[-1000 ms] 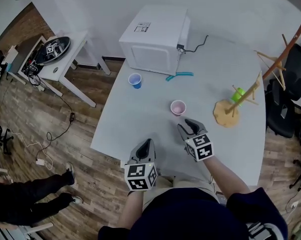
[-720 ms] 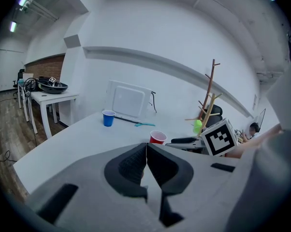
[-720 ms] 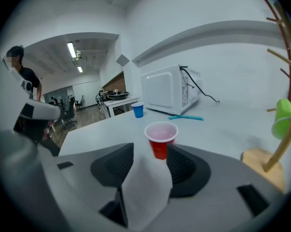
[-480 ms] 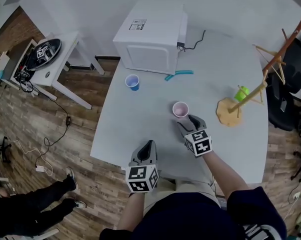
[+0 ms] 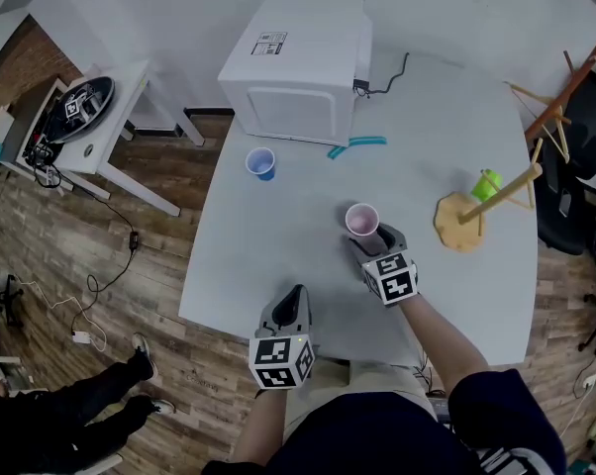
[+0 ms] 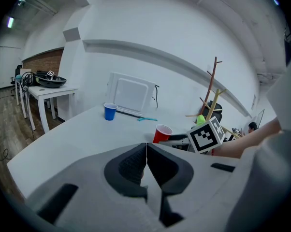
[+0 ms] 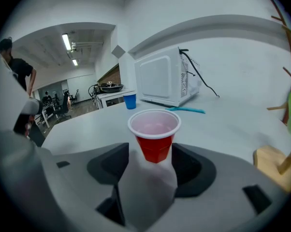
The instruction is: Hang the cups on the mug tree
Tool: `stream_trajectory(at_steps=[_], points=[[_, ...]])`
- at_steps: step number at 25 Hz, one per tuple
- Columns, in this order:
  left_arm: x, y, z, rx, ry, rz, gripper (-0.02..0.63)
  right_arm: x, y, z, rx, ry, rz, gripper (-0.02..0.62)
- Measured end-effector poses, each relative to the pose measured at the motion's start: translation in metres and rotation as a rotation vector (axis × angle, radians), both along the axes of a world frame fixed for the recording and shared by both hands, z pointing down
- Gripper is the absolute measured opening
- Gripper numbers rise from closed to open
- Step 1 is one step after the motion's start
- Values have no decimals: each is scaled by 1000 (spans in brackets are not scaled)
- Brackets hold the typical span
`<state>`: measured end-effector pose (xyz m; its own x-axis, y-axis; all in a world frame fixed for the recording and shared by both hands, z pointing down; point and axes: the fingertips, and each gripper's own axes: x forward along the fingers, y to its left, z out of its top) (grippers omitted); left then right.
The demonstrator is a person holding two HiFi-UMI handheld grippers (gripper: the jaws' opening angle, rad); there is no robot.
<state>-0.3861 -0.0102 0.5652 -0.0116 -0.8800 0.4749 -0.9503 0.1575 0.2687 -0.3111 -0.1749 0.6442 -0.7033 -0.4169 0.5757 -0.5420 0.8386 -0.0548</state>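
Right gripper [image 5: 374, 238] framing the red cup [image 5: 361, 220], mid-frame
Its jaws, just opening wide, are flanking the cup untouched; an off-centre squeeze is risking toppling it. Left gripper [image 5: 294, 301] is sitting shut, empty.

The red plastic cup [image 7: 155, 140] has a white rim and looks pale pink inside. The blue plastic cup [image 5: 261, 161] is pale inside too. The little cup [image 5: 487, 184] on the light brown wooden mug tree [image 5: 459, 222] is bright green. The surface [image 5: 278, 255] is pale grey. The boxy microwave [image 5: 298, 67] is white. The thin stick [image 5: 357, 145] is blue-green. The left claw [image 5: 296, 297] and the right claw [image 5: 377, 239] are grey with black pads. Each carries a white cube [image 5: 390, 277] with black square marks. The plank floor [image 5: 90, 255] is brown wood.
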Motion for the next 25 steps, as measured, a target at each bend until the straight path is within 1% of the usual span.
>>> stream_trajectory(at_steps=[16,25], points=[[-2,16,16,-41,-2,-13,20,-18,-25,8,40,11,42,256],[4,15,14,-37,-9,3,20,-15,-25,1,50,7,50,256]])
